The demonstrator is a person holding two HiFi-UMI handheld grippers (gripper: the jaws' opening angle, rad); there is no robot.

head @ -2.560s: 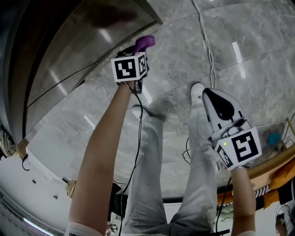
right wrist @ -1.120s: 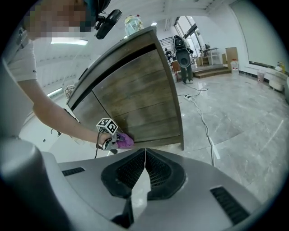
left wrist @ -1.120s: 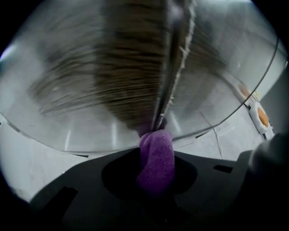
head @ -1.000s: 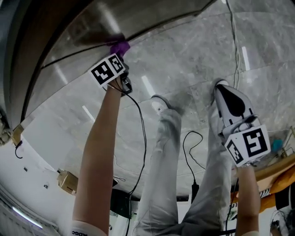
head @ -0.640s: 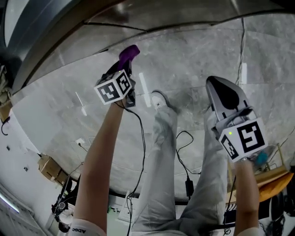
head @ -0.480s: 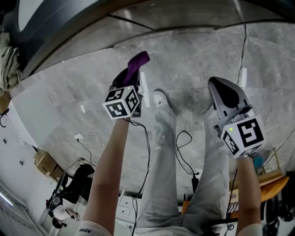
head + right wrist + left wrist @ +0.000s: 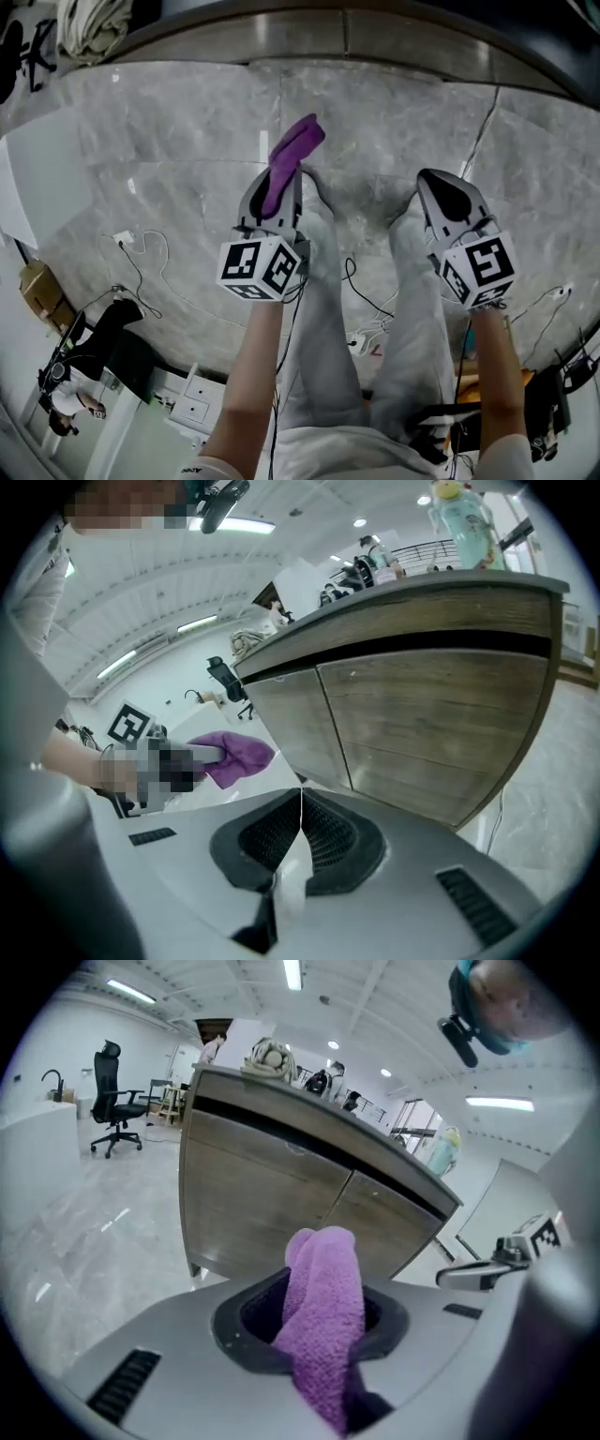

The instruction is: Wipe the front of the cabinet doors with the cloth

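A purple cloth (image 7: 292, 155) sticks out of my left gripper (image 7: 279, 183), which is shut on it above the marble floor, short of the cabinet (image 7: 347, 33) along the top edge. In the left gripper view the cloth (image 7: 323, 1316) fills the jaws and the two wood-grain cabinet doors (image 7: 281, 1213) stand some way ahead. My right gripper (image 7: 431, 183) is held level beside it, shut and empty. In the right gripper view its closed jaws (image 7: 300, 803) point at the cabinet doors (image 7: 431, 724), with the cloth (image 7: 234, 757) at the left.
Cables (image 7: 366, 328) trail on the floor by the person's legs. A bottle (image 7: 459, 517) and a pale bundle (image 7: 267, 1054) sit on the countertop. An office chair (image 7: 114, 1101) stands far left. A cardboard box (image 7: 37, 281) and white drawers (image 7: 192, 403) lie behind.
The left gripper with the cloth has come off the cabinet front and back over the floor. The head view has swung, putting the cabinet at the top edge. The right gripper stayed shut.
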